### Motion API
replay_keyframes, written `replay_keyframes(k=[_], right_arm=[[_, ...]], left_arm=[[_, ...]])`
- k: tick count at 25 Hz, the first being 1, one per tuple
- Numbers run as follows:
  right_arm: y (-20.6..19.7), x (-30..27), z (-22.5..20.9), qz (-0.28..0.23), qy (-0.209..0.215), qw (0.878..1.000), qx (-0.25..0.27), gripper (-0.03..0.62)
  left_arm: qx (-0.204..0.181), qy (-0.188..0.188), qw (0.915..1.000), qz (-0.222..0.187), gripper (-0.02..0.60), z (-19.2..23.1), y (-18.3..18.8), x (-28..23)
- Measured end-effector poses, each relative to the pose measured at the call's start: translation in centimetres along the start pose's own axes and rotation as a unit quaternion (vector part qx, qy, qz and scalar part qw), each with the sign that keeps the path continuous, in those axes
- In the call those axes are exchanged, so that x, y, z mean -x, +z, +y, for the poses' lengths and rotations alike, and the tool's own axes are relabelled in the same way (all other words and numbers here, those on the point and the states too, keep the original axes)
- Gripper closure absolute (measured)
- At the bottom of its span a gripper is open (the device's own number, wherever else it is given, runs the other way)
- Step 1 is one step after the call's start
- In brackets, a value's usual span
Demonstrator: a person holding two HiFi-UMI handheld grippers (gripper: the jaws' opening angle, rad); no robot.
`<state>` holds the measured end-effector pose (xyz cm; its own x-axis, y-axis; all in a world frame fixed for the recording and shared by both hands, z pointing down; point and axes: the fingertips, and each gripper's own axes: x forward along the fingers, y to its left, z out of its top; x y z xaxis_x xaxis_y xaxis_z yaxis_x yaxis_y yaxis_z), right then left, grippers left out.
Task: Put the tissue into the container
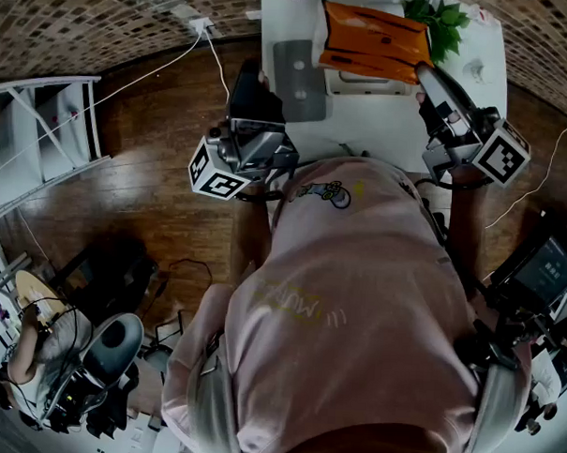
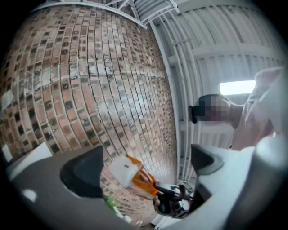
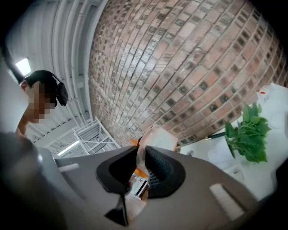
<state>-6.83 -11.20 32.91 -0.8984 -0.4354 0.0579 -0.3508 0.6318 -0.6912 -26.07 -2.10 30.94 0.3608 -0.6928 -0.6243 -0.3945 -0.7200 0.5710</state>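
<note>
The tissue is an orange plastic-wrapped pack (image 1: 374, 42), hanging tilted over the far part of the white table (image 1: 382, 122). My right gripper (image 1: 423, 75) is shut on the pack's right edge. In the right gripper view its jaws (image 3: 141, 164) pinch a thin pale flap of the wrapper (image 3: 157, 141). A white container (image 1: 357, 83) lies just under the pack. My left gripper (image 1: 255, 81) hovers at the table's left edge, open and empty. The left gripper view shows the gripper (image 2: 144, 166) with the orange pack (image 2: 138, 179) beyond its wide-apart jaws.
A grey flat slab (image 1: 299, 79) lies on the table left of the container. A green plant (image 1: 442, 21) stands at the back right, also visible in the right gripper view (image 3: 247, 134). A white rack (image 1: 44, 135) stands on the wooden floor to the left.
</note>
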Motion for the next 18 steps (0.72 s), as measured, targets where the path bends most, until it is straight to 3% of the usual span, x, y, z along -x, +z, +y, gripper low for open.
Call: replay_keyframes(k=[5, 8, 10, 13, 15, 18], right_arm=[[0.8, -3.7, 7.6, 0.012, 0.055, 0.998, -0.015, 0.544], [-0.5, -4.7, 9.1, 0.027, 0.081, 0.996, -0.04, 0.545], [-1.3, -5.6, 9.5, 0.042, 0.073, 0.995, -0.055, 0.546], [-3.4, -6.4, 9.0, 0.069, 0.022, 0.997, -0.009, 0.546], [-4.8, -6.3, 9.2, 0.078, 0.013, 0.997, 0.006, 0.546], [-5.4, -6.3, 10.0, 0.078, 0.012, 0.996, 0.029, 0.545]], left_arm=[[0.052, -0.004, 0.9957, -0.077, -0.008, -0.5, 0.5, -4.4], [0.117, -0.001, 0.9842, -0.133, -0.008, 1.0, 1.4, -4.6], [0.149, -0.007, 0.9745, -0.168, -0.008, 1.6, 2.3, -4.2], [0.156, -0.004, 0.9673, -0.2, -0.008, 1.9, 3.7, -3.5], [0.172, 0.009, 0.9608, -0.217, -0.002, 2.8, 4.0, -2.8], [0.221, 0.01, 0.9421, -0.252, 0.04, 4.0, 4.3, -1.9]])
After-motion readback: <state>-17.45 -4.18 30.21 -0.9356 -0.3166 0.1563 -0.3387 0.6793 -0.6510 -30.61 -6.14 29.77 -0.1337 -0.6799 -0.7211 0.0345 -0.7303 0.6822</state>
